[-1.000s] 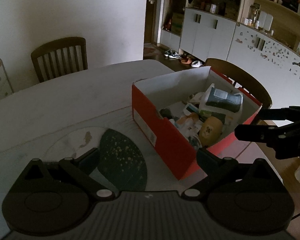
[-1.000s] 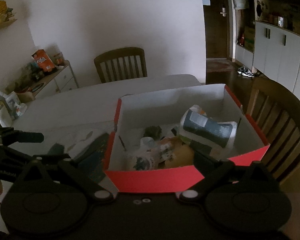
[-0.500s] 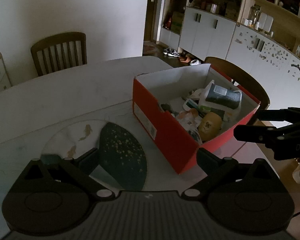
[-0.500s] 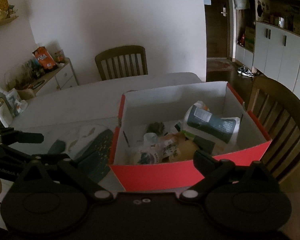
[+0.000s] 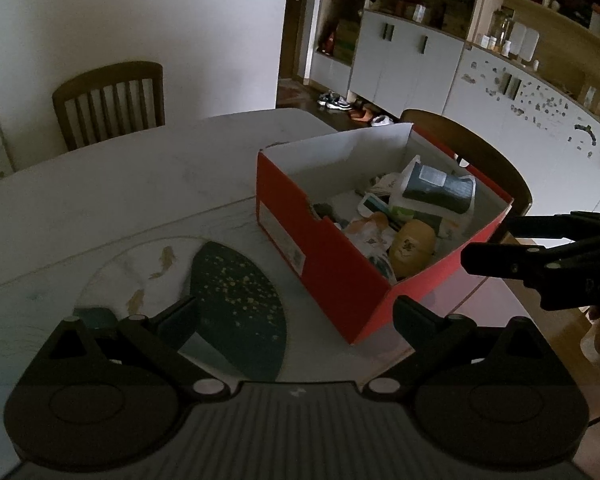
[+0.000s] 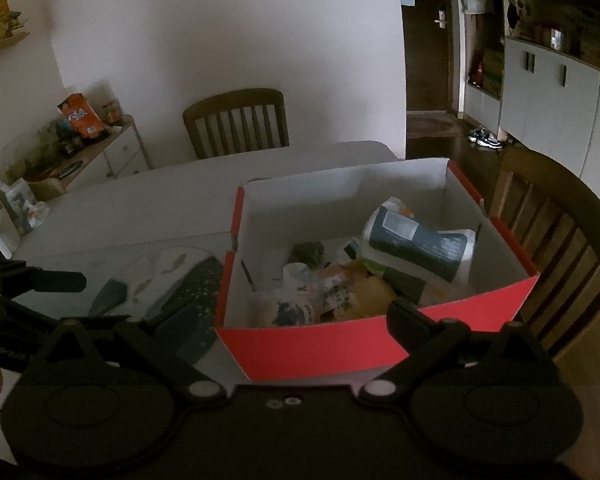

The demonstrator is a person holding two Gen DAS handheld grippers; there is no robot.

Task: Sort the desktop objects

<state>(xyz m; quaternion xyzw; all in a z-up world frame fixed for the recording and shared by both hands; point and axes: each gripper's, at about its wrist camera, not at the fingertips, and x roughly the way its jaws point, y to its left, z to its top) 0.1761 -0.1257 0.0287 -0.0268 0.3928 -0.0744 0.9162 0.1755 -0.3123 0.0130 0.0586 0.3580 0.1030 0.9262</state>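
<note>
Two tongs frame a red cardboard box (image 6: 312,350) that stands on the pale table (image 5: 112,196), near its right-hand edge. Your left tongs (image 5: 296,314) hover low over the table beside a round mat with fish and a dark speckled panel (image 5: 188,280), arms spread and nothing between them. Your right tongs (image 6: 290,312) sit just short of the box's near wall, likewise spread and empty.

Inside the box, the sorted things lie in a loose heap: a white and dark-blue pouch (image 6: 416,246) leaning toward the far right corner, a yellowish rounded item (image 5: 412,246), a small white cup-like piece (image 6: 296,272), a dark green clump (image 6: 308,252) and crumpled wrappers. A thin dark stick (image 6: 247,274) rests against the left inner wall.

No loose object shows on the table within reach, so the sorting appears at or close to its end, with both tongs held in a resting pose. If more remains, it lies outside both views: you would need to swing a wrist toward the table's left side to look. Otherwise, your next move is simply to draw both tongs clear of the box without nudging its near wall.
</note>
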